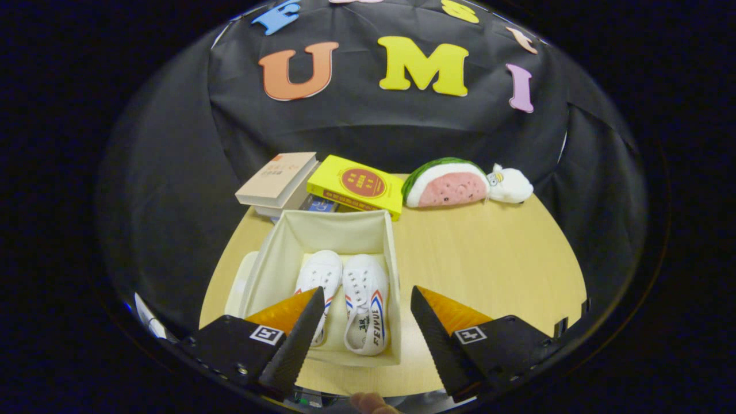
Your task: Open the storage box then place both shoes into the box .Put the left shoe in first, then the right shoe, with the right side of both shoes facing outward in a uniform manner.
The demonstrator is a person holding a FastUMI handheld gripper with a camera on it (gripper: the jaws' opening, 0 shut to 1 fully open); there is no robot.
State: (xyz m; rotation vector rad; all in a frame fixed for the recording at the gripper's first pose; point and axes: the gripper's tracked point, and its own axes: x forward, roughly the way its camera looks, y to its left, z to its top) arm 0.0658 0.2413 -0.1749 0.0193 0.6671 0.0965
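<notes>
A cream fabric storage box (299,230) stands open on the round wooden table (489,259), just ahead of my fingers. Two white shoes lie side by side inside it, toes pointing away from me. The left one (319,276) is partly hidden behind my left finger. The right one (366,299) shows red and blue stripes on its side, near the box's right wall. My gripper (367,302) hovers above the near end of the box, open, with nothing between its fingers.
The box lid (238,284) lies flat against the box's left side. Beyond the box rest a tan book (278,178) on a stack and a yellow book (356,184). A watermelon plush (447,183) and a white plush (510,184) sit at the far right.
</notes>
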